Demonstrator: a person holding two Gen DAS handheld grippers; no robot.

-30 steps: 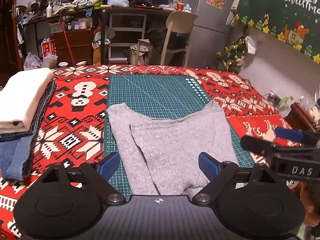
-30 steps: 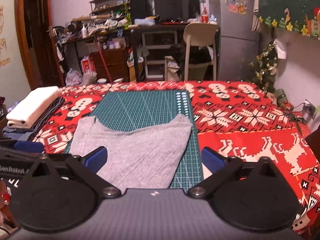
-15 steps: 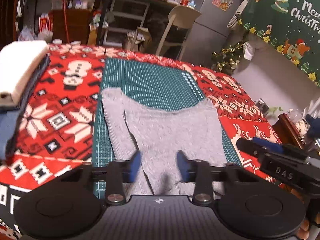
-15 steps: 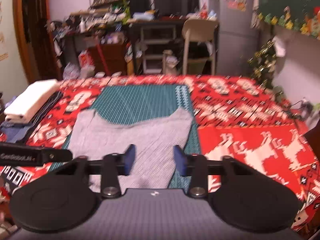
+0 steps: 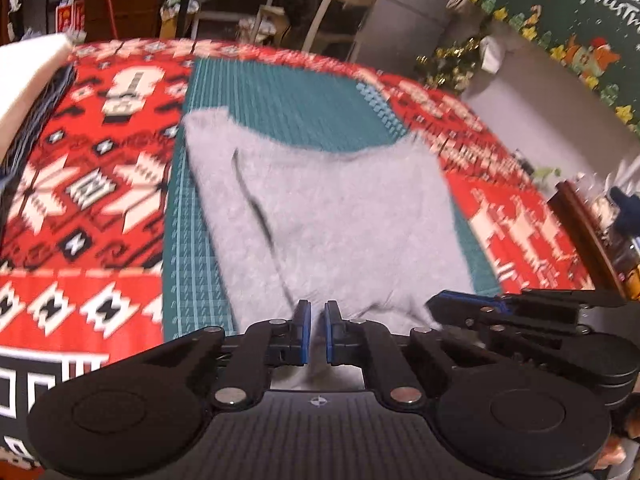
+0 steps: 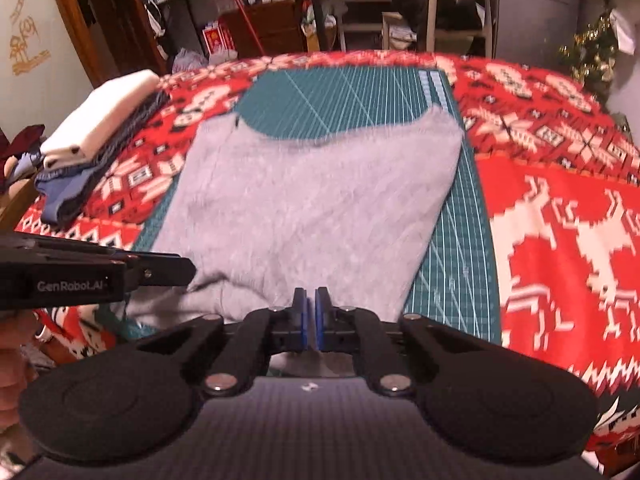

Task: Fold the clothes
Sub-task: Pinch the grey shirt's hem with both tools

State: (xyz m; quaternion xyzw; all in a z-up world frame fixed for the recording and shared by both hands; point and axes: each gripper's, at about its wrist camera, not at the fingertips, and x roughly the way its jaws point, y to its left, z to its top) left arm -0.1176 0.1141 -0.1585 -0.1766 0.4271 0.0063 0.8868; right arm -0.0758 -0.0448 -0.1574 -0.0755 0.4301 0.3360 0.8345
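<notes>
No bins or baskets in view; the only thing holding anything is the table w/ its red patterned cloth point(image 6: 560, 208), and on that a green cutting mat point(image 6: 344, 92) w/ pale grid lines. On the mat lies your grey sweater point(image 6: 320, 200): soft, fuzzy knit, roughly rectangular w/ a curved scoop cut at the far edge. A fold line or seam runs down its left part point(image 5: 256, 208). Its long axis runs away from you toward the far edge of the table, scoop end far, near edge at your grippers. It covers most of the mat's near half and stays w/in the mat on the right side; a strip of green shows beside it there.

Your left gripper point(image 5: 316, 332) has its blue-padded fingers nearly pressed together, only a thin slit btwn them, pinching the near edge of the sweater; grey fabric bunches up right at the pads. Your right gripper point(image 6: 311, 318) is the same: fingers drawn tight w/ a sliver of grey cloth caught btwn them at the near edge. The two grippers sit side by side along that edge, left one toward the sweater's left part, right one nearer its right side.

At the table's left, well apart from the sweater, a stack of folded clothes point(image 6: 96, 128): a thick white piece on top, dark and blue denim-like layers under it. Both views are blurred, so fine weave detail can't be read.
</notes>
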